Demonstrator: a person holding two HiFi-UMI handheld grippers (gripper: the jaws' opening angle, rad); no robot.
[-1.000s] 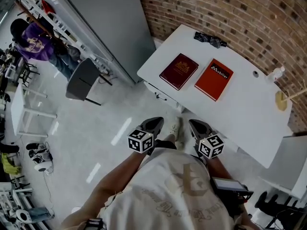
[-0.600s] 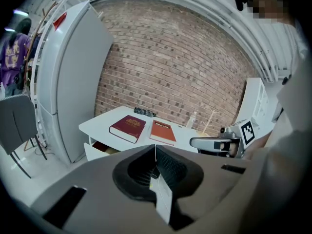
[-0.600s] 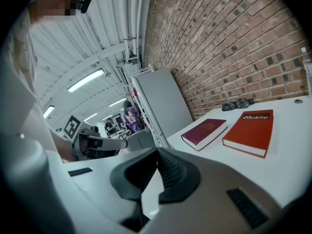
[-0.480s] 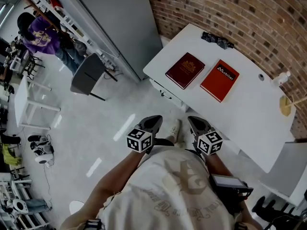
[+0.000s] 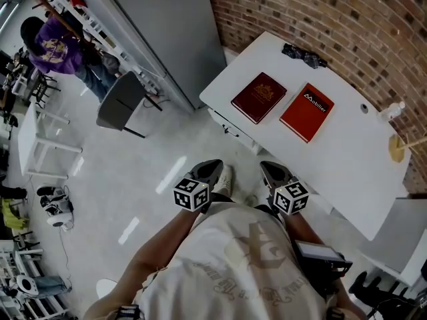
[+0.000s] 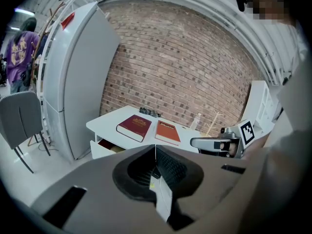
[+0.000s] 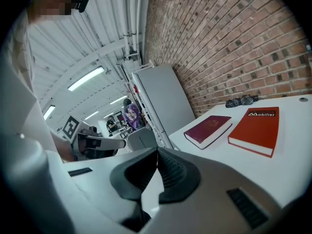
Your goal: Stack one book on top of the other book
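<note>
Two books lie side by side on a white table (image 5: 347, 159): a dark maroon book (image 5: 259, 97) on the left and a bright red book (image 5: 307, 111) on the right. They also show as the maroon book (image 6: 134, 127) and red book (image 6: 167, 132) in the left gripper view, and as the maroon book (image 7: 208, 129) and red book (image 7: 256, 129) in the right gripper view. My left gripper (image 5: 210, 170) and right gripper (image 5: 272, 171) hang close to my body, well short of the table. Both are shut with nothing between the jaws.
A brick wall (image 5: 347, 25) runs behind the table. A dark bundle (image 5: 303, 54), a small bottle (image 5: 389, 109) and a yellow item (image 5: 395, 145) lie on the table. A grey cabinet (image 5: 157, 25), a grey chair (image 5: 120, 105) and a person in purple (image 5: 50, 45) are at left.
The table and books have shifted slightly right and up in the head view. Both grippers stay shut and near my body.
</note>
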